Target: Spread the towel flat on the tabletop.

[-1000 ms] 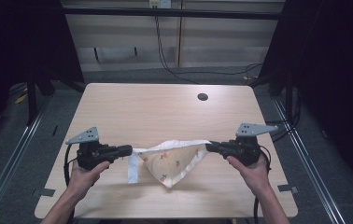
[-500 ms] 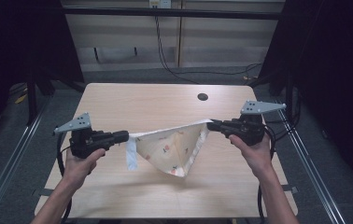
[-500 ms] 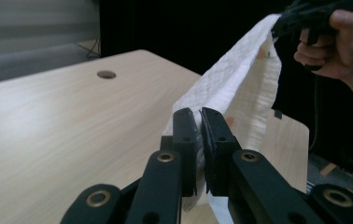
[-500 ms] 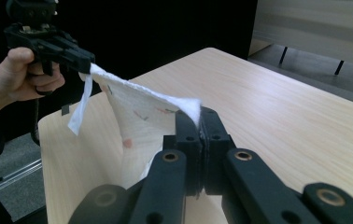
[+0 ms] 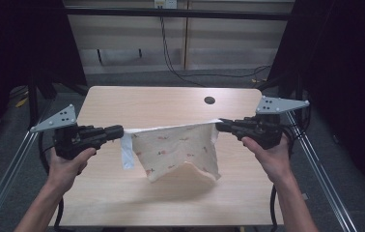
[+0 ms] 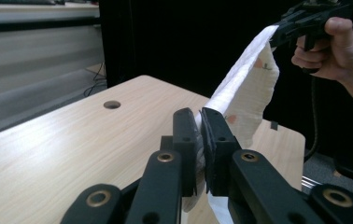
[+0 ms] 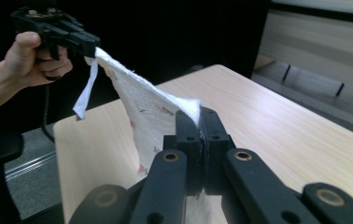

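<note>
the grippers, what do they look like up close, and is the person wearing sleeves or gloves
Both the left gripper and the right gripper are black pistol-shaped tools, each topped by a grey three-cornered plate dotted with small holes. Their flat black jaws hinge on arms with brass-coloured pivot rings. A black cable trails from each. Forearms and hands are bare.
</note>
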`<action>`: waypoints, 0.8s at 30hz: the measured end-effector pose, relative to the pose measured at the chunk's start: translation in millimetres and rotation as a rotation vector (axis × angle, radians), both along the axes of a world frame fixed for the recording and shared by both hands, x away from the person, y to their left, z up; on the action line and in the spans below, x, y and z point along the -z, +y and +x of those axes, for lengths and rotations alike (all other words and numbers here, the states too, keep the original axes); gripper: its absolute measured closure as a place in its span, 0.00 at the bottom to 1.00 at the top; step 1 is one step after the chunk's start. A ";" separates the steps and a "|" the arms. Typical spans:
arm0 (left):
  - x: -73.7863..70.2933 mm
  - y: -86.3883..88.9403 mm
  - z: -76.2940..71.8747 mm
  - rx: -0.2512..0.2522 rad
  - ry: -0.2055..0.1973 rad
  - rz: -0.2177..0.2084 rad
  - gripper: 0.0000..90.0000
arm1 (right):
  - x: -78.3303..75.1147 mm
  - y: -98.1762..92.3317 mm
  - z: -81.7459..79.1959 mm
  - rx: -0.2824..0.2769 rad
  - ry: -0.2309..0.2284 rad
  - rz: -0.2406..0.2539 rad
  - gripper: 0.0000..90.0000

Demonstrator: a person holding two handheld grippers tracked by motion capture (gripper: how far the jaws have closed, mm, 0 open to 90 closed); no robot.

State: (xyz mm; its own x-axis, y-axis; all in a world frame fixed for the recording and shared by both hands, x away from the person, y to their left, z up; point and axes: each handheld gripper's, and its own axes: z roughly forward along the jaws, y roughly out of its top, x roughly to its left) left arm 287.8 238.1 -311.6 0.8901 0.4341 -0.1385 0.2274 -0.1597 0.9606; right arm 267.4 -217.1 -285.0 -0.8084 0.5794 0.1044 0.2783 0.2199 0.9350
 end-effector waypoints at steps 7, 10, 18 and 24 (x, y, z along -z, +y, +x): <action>-13.8 8.7 -27.0 0.016 -0.040 -0.007 0.95 | -15.5 4.2 -27.7 -0.067 -0.043 0.022 0.98; -22.4 15.7 -37.2 0.032 -0.050 -0.039 0.95 | -20.0 4.4 -38.4 -0.084 -0.047 0.035 0.98; -1.6 2.2 -16.1 -0.021 0.017 0.010 0.95 | 1.1 8.1 -29.1 -0.054 -0.018 0.017 0.98; 26.7 -9.6 10.8 -0.029 0.082 0.003 0.95 | 33.2 -3.1 -1.7 0.012 0.042 -0.001 0.98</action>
